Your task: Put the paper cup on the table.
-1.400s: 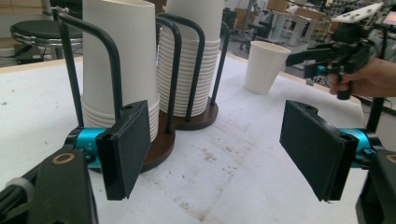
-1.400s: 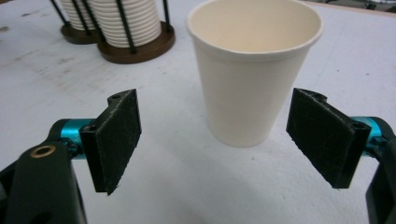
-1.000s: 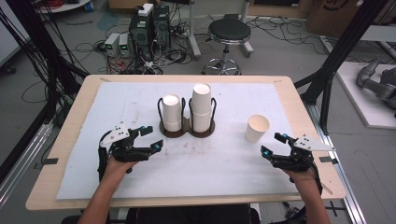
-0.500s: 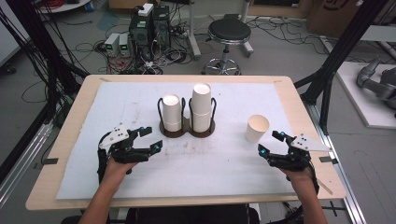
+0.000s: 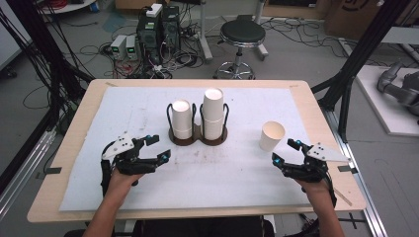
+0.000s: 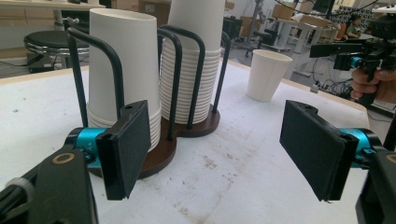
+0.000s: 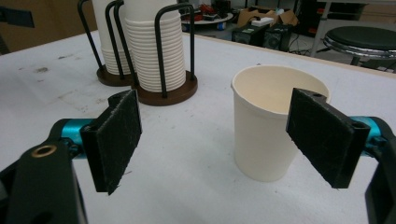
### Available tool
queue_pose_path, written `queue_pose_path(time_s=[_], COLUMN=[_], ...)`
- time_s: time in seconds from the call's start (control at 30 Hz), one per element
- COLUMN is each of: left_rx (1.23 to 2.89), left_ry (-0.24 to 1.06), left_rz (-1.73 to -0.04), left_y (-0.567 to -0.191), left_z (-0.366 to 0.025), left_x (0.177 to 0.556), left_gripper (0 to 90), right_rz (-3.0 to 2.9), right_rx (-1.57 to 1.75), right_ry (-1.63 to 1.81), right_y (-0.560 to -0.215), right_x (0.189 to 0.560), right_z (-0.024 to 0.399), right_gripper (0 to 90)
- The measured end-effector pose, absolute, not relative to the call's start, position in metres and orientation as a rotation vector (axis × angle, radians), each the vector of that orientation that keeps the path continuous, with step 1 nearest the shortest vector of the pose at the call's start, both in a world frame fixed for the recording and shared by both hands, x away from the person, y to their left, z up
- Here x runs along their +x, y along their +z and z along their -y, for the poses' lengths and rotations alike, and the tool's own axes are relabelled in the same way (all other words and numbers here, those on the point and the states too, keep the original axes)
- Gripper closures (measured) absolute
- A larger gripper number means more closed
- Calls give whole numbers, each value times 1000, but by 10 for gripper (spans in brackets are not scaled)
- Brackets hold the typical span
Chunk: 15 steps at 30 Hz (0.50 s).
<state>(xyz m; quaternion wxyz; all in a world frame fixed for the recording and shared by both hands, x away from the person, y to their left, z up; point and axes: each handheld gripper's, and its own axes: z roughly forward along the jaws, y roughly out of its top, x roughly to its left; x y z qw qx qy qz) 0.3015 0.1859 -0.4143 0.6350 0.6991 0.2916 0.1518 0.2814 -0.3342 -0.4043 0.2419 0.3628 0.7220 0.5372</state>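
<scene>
A brown two-ring holder (image 5: 187,139) with black wire loops stands mid-table. It carries a short stack of white paper cups (image 5: 181,118) and a taller stack (image 5: 213,113). A single white paper cup (image 5: 272,136) stands upright to the right of it. My left gripper (image 5: 159,148) rests at the front left, open and empty, with the holder (image 6: 159,154) just ahead of its jaws (image 6: 219,149). My right gripper (image 5: 285,152) sits at the front right, open and empty. In the right gripper view the single cup (image 7: 266,135) stands just beyond the jaws (image 7: 219,140), toward the right pad.
A white mat (image 5: 148,108) covers the wooden table (image 5: 79,113). Beyond the far edge are a black stool (image 5: 242,34), computer boxes (image 5: 158,24) and floor cables. Black frame posts (image 5: 356,64) rise at the table's right.
The right gripper has shifted very slightly near the single cup. The left gripper and the cups have not moved.
</scene>
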Motion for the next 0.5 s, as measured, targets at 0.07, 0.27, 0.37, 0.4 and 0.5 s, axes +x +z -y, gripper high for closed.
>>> queue_pose_path(time_s=[0.07,0.27,0.37,0.4,0.5], left_rx=[1597,1604,1602,1602,1600], left_ry=[344,344,343,342,344], left_rz=[-667,-663,-665,-668,-672], left_y=[-415,-414,-415,-415,-416], left_z=[-185,-185,-186,-186,-186], left_x=[302,301,301,301,300], left_gripper=[248,247,247,247,247], right_rz=[-1973,-1965,-1963,-1966,-1971], right_rx=[994,996,994,999,1000], right_ry=[1469,1463,1458,1458,1461], right_y=[-405,-404,-405,-405,-406], right_x=[281,281,281,281,283], right_z=[336,336,337,337,336], right_gripper=[187,187,187,187,187])
